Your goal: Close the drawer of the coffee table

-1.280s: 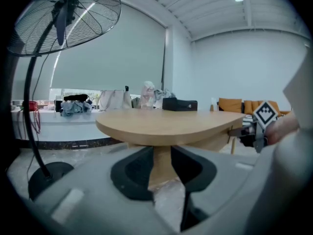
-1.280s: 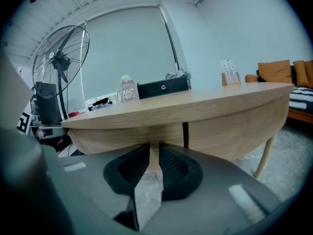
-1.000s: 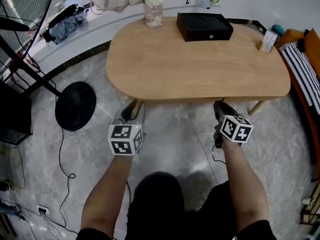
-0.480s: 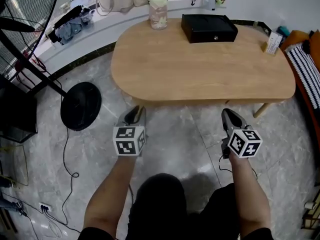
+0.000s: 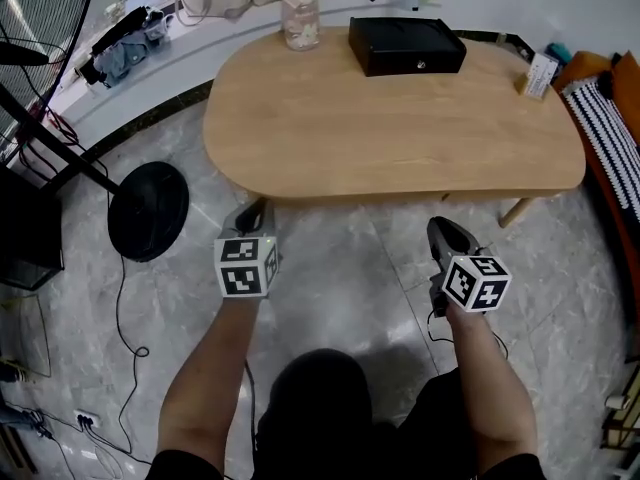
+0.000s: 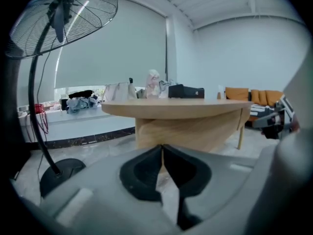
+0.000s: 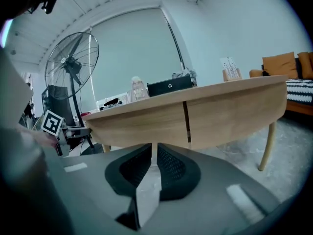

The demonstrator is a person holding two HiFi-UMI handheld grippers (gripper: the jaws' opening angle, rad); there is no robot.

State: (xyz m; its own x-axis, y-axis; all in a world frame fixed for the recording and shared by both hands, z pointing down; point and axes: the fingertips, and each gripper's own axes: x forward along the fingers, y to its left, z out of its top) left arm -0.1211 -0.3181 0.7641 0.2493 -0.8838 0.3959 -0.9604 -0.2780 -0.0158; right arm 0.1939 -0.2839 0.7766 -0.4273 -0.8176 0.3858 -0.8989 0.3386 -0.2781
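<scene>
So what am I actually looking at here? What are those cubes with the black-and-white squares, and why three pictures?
No robot here: a person holds a two-jaw gripper in each hand, and the patterned cubes are part of those grippers. The top-down picture comes from a camera on the person's head; it shows the left gripper and right gripper over the floor, just short of a wooden coffee table. The other two come from cameras riding on each gripper, looking along its jaws. On the table stand a black box, a jar and a small card. Nothing is held: the left jaws are shut together, the right ones have just been opening a crack.
</scene>
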